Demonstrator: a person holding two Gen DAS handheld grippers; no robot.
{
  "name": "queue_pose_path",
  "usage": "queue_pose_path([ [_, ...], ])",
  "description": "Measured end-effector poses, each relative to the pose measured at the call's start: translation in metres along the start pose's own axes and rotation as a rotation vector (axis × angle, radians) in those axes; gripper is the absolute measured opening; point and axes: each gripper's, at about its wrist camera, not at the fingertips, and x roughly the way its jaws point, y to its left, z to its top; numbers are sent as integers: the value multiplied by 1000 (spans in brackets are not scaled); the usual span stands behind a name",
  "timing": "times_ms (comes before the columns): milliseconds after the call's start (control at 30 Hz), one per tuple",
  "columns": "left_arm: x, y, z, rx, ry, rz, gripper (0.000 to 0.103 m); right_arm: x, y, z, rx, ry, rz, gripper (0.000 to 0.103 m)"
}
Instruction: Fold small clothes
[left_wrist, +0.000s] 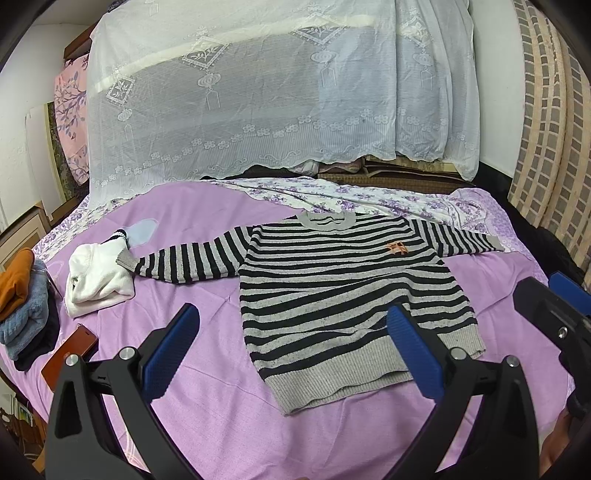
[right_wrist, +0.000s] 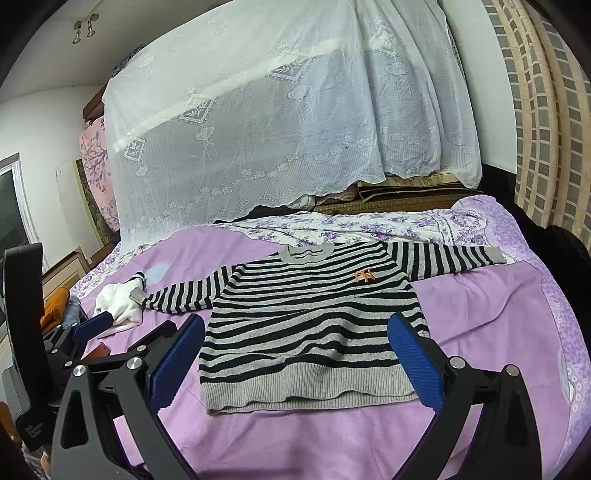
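Note:
A small black and grey striped sweater lies flat and face up on the purple bed sheet, both sleeves spread out; it also shows in the right wrist view. My left gripper is open and empty, hovering above the sheet near the sweater's hem. My right gripper is open and empty, above the hem too. The right gripper shows at the right edge of the left wrist view, and the left gripper shows at the left of the right wrist view.
A folded white garment lies at the left sleeve's cuff. A pile of folded clothes and a brown flat object sit at the bed's left edge. A floral sheet and white lace cover lie behind.

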Motion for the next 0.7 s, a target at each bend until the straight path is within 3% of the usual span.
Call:
queue_pose_path([
  [700, 7, 0, -8, -5, 22, -4, 99, 2, -1, -1, 5, 1, 1, 100],
])
